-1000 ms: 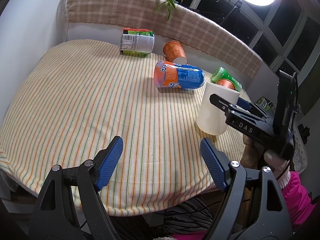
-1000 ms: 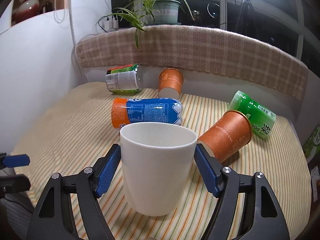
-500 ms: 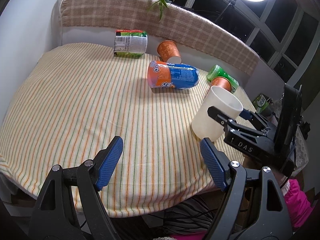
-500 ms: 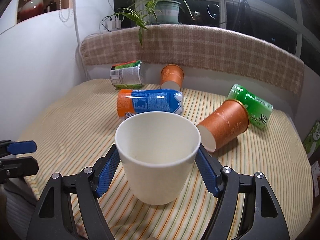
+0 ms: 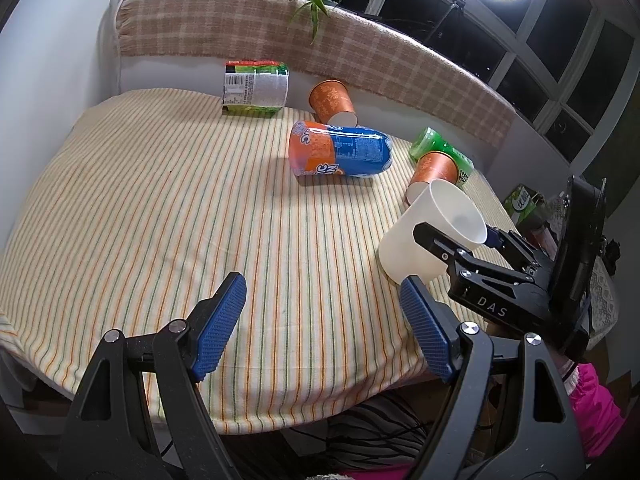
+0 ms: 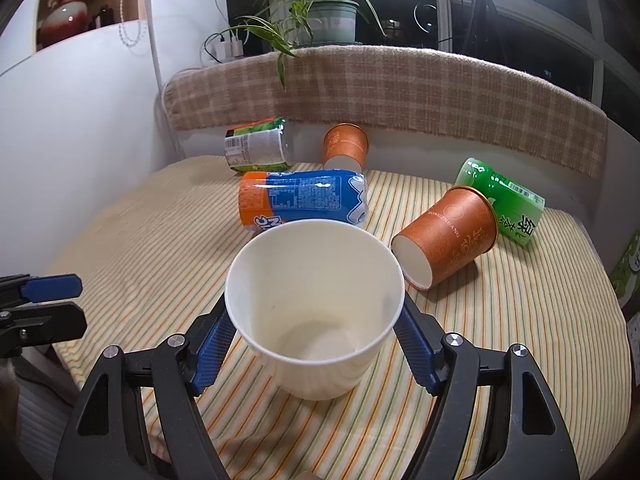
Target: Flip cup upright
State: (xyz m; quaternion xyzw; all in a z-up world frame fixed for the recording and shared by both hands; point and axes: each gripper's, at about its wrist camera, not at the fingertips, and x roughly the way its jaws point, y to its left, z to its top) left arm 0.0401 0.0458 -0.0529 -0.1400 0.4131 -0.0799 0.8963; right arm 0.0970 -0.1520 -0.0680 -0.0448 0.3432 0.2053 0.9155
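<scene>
Right gripper [image 6: 314, 344] pinches the white cup [image 6: 314, 308], mouth up, tilted, interior empty; left gripper [image 5: 324, 328] fingers spread, holding nothing.

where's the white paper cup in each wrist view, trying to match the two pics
Left wrist: white paper cup at centre-right, tilted, held by the right gripper.
Right wrist: the cup at lower centre, its mouth toward the camera, between the blue fingers.
Shared landmark: the orange-and-blue can lying on its side just beyond the cup.
</scene>
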